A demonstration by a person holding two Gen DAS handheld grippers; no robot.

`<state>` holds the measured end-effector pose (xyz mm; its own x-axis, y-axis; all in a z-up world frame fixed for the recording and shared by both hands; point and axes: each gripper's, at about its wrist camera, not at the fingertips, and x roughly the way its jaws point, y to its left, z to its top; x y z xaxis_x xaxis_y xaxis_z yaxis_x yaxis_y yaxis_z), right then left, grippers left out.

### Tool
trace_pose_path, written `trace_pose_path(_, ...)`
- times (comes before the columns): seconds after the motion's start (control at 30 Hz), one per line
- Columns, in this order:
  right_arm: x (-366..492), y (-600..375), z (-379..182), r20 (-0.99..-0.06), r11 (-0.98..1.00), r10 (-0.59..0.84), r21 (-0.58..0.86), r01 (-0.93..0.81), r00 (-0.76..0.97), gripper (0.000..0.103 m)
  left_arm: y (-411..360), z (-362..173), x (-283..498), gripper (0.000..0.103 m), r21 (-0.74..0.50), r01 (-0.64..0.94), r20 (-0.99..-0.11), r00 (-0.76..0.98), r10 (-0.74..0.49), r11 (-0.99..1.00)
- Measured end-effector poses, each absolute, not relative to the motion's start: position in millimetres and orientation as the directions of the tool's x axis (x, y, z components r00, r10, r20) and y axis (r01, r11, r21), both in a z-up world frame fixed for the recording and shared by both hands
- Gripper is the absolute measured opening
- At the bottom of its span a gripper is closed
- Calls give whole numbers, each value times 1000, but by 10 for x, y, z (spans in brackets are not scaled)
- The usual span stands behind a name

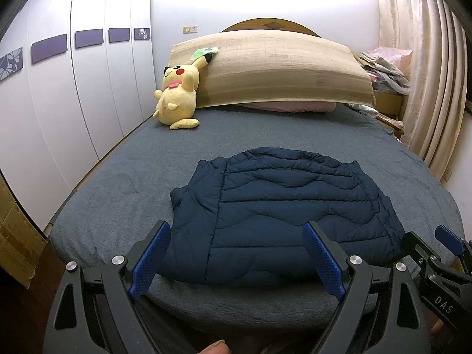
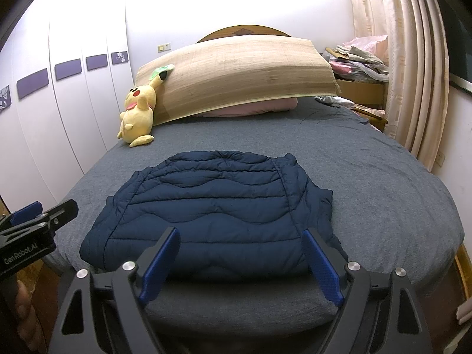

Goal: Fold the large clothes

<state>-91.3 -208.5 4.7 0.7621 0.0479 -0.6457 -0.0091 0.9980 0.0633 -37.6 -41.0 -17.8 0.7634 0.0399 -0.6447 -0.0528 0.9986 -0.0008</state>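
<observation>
A navy quilted puffer jacket (image 1: 283, 206) (image 2: 212, 206) lies flat on the grey bed sheet (image 1: 124, 194) (image 2: 383, 194), near the bed's front edge, its sleeves tucked in so it forms a rough rectangle. My left gripper (image 1: 236, 233) hovers over the jacket's near left part, open wide, with nothing between its blue pads (image 1: 150, 259). My right gripper (image 2: 240, 237) hangs above the jacket's near hem, also open and empty. Each gripper shows at the edge of the other's view: the right gripper (image 1: 442, 253) and the left gripper (image 2: 38, 218).
A yellow plush toy (image 1: 178, 94) (image 2: 138, 115) leans at the head of the bed beside a rolled straw mat (image 1: 277, 67) (image 2: 236, 76) over a pink pillow. White wardrobes (image 1: 73, 97) line the left side. Curtains (image 1: 427, 73) and piled clothes (image 2: 357, 59) stand on the right.
</observation>
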Motion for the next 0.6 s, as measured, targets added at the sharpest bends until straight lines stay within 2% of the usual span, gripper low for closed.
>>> trace_pose_path(0.6, -906, -2084, 52, -642, 998, 43, 56, -9, 766, 87, -418, -151, -399, 91, 10, -44, -626, 779, 40, 999)
